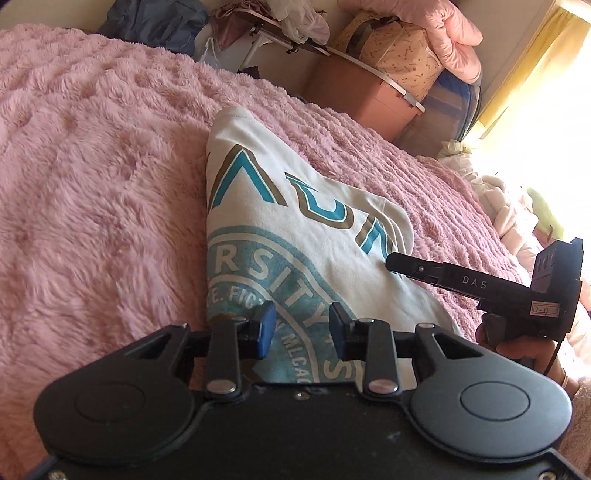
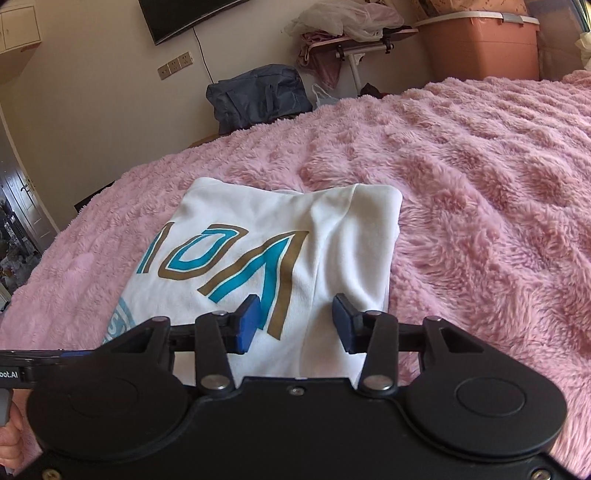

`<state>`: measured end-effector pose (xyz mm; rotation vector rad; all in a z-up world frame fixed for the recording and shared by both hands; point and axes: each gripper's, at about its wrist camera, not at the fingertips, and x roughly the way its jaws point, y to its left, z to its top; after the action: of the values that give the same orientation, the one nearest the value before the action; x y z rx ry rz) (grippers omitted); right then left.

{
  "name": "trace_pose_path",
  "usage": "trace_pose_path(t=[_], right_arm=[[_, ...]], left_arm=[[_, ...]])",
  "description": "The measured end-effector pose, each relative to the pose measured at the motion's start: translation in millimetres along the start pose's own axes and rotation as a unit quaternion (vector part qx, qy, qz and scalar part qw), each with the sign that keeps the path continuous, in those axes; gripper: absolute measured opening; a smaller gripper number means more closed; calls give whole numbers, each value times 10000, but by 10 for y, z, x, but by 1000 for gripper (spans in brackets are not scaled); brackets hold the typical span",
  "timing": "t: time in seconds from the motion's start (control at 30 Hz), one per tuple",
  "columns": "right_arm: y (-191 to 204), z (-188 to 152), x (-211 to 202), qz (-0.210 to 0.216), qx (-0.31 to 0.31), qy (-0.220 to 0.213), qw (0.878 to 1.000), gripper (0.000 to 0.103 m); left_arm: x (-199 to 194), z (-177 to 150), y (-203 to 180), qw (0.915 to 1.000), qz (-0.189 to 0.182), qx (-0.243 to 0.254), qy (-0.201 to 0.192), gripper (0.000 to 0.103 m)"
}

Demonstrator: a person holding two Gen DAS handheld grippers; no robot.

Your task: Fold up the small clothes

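Note:
A white T-shirt (image 1: 295, 221) with teal and brown lettering lies folded on the pink fluffy blanket (image 1: 92, 166). It also shows in the right wrist view (image 2: 258, 243). My left gripper (image 1: 302, 326) is open and empty, just above the shirt's near printed part. My right gripper (image 2: 295, 321) is open and empty over the shirt's near edge. In the left wrist view the right gripper (image 1: 393, 260) comes in from the right, its tip at the shirt's right edge.
The blanket (image 2: 480, 184) covers the bed. Beyond the bed stand a pink storage bin (image 2: 484, 48), a small folding table with clothes (image 2: 354, 33) and a dark bag (image 2: 258, 96). Bedding and a bright window (image 1: 535, 110) lie to the right.

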<state>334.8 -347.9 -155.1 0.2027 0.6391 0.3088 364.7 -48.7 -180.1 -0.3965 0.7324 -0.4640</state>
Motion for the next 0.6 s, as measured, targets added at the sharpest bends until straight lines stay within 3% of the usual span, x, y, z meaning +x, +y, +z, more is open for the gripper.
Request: trace_pose_path(t=[0.13, 0.23, 0.33, 0.4, 0.6], right_arm=[[-145, 93, -178, 597, 428, -159, 9972, 49], [-358, 171, -342, 1096, 887, -184, 9898, 54], [-579, 204, -431, 1479, 1225, 5, 9814, 57], [-696, 193, -445, 1656, 1389, 222, 9761, 59], [-910, 67, -307, 1627, 1703, 748, 9690, 60]], left_arm=[[-157, 209, 211, 9973, -629, -388, -51, 44], [-213, 372, 490, 9886, -1193, -915, -71, 46], [-170, 492, 749, 9841, -1274, -1238, 23, 47], [-72, 557, 928, 9805, -1247, -1493, 284, 47], [225, 548, 1204, 9659, -1560, -1922, 755, 47]])
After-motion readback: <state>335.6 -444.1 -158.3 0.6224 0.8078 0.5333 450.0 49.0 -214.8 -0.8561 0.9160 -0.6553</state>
